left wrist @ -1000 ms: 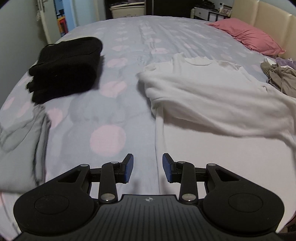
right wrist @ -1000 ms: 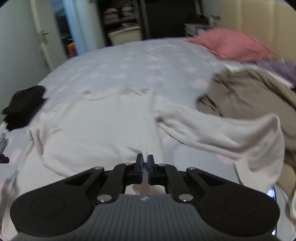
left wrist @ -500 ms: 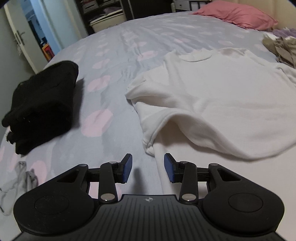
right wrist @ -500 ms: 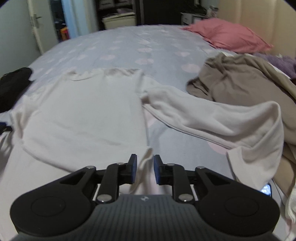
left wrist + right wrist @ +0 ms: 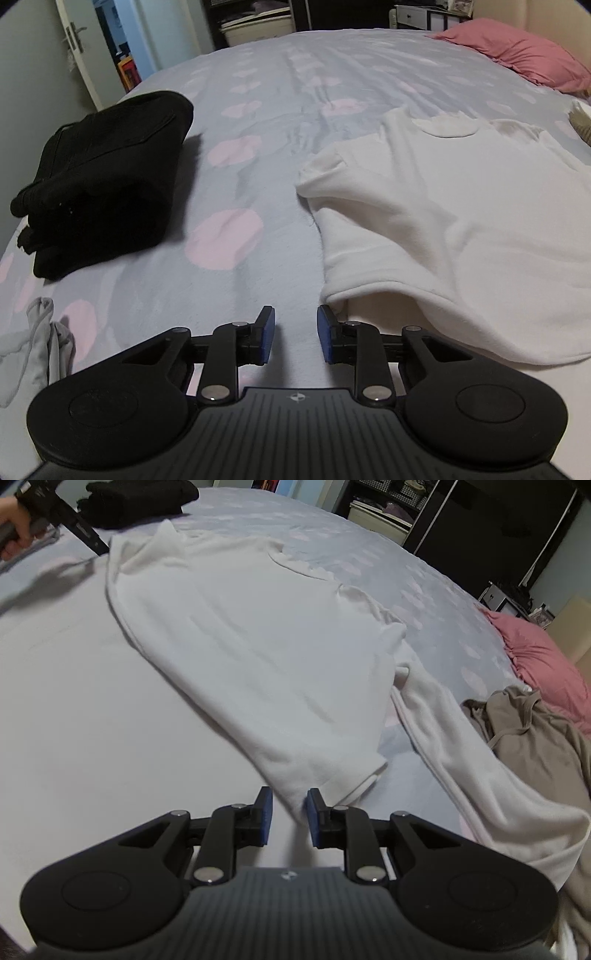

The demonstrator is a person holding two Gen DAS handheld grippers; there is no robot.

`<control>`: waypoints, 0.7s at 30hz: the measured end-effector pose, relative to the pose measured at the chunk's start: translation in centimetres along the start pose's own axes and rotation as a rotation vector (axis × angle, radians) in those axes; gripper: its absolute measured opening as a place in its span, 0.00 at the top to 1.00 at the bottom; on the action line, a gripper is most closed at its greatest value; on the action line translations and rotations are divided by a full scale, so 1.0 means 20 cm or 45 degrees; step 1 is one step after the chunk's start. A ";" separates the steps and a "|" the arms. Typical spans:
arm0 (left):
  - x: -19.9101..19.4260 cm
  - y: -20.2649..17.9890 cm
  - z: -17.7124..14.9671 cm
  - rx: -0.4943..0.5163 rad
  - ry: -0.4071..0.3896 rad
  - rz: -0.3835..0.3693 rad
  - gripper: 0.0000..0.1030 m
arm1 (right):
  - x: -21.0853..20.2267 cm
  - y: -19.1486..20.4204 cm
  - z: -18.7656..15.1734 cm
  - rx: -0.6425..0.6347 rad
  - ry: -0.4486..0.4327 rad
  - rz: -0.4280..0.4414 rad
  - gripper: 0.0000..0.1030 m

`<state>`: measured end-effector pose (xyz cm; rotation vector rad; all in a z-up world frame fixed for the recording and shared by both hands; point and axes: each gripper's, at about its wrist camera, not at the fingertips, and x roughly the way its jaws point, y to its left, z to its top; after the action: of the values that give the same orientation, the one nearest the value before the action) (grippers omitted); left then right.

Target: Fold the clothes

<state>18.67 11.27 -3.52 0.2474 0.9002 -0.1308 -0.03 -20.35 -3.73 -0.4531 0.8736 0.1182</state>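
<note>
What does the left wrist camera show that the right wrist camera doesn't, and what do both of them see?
Only the left wrist view shows the open white door and the crumpled grey garment at the near left edge of the bed. Only the right wrist view shows the sweater's long sleeve trailing out, the beige clothes beside it, and a hand holding the left tool. Both show the white sweater, the folded black clothes, the pink pillow and the spotted bedsheet.
</note>
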 end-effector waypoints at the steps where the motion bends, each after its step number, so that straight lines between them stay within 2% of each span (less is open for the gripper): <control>1: 0.00 0.01 0.00 -0.006 0.003 0.003 0.77 | 0.02 0.00 0.01 -0.026 0.013 -0.021 0.78; 5: 0.02 0.02 0.00 -0.024 0.009 0.011 0.77 | 0.07 0.03 0.01 -0.099 0.051 -0.054 0.78; 12: 0.01 0.01 0.00 -0.014 0.001 0.008 0.77 | 0.07 0.11 -0.02 -0.250 0.051 -0.118 0.78; 13: 0.01 0.01 0.00 -0.011 0.000 0.010 0.77 | 0.07 0.10 -0.01 -0.234 0.051 -0.116 0.79; 15: 0.01 0.01 0.00 -0.006 0.000 0.013 0.78 | 0.06 0.07 0.00 -0.192 0.044 -0.121 0.90; 21: 0.02 0.00 -0.01 0.004 0.004 0.030 0.80 | -0.12 -0.01 0.05 -0.044 -0.099 -0.170 0.91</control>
<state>18.71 11.30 -3.90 0.2615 0.9000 -0.1100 -0.70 -19.86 -1.31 -0.5342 0.7639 0.0283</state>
